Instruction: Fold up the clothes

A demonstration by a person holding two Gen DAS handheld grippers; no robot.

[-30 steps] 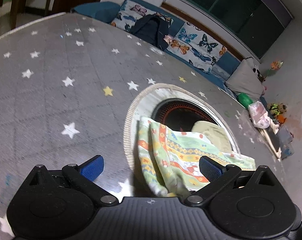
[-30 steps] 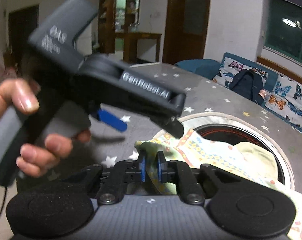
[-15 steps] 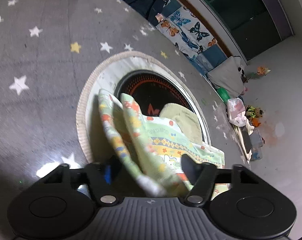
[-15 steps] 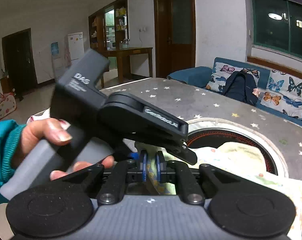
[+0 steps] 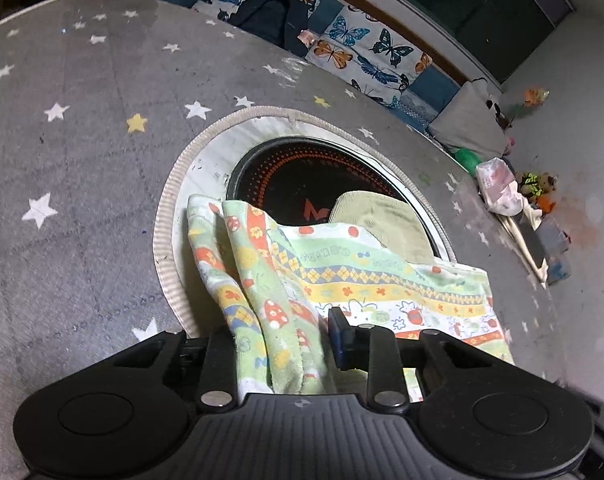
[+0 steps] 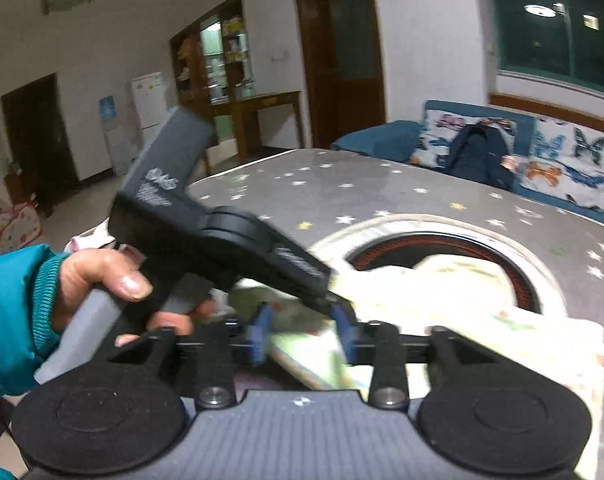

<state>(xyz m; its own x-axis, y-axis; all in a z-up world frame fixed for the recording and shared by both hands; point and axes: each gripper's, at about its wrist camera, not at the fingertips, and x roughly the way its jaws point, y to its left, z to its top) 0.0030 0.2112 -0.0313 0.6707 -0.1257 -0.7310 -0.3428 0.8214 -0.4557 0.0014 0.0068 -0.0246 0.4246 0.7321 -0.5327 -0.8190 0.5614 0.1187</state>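
Observation:
A patterned green, yellow and orange garment (image 5: 341, 276) lies folded on the grey star-print table, partly over a round black hotplate (image 5: 302, 184). My left gripper (image 5: 280, 340) is shut on a bunched fold of the garment at its near edge. In the right wrist view the garment (image 6: 481, 320) lies ahead, blurred. My right gripper (image 6: 302, 332) is open, its blue pads apart around the garment's corner. The left gripper's black body, held by a hand in a teal sleeve, crosses just above it.
A beige cloth (image 5: 385, 220) lies on the hotplate behind the garment. A white ring mat (image 5: 206, 160) surrounds the hotplate. A butterfly-print sofa (image 5: 361, 48) with a dark bag stands beyond the table. Toys and bags lie on the floor at right (image 5: 521, 200).
My left gripper has closed on the garment's fold. My right gripper, shut on the garment before, has opened its pads. The left gripper has dropped lower in the right wrist view.

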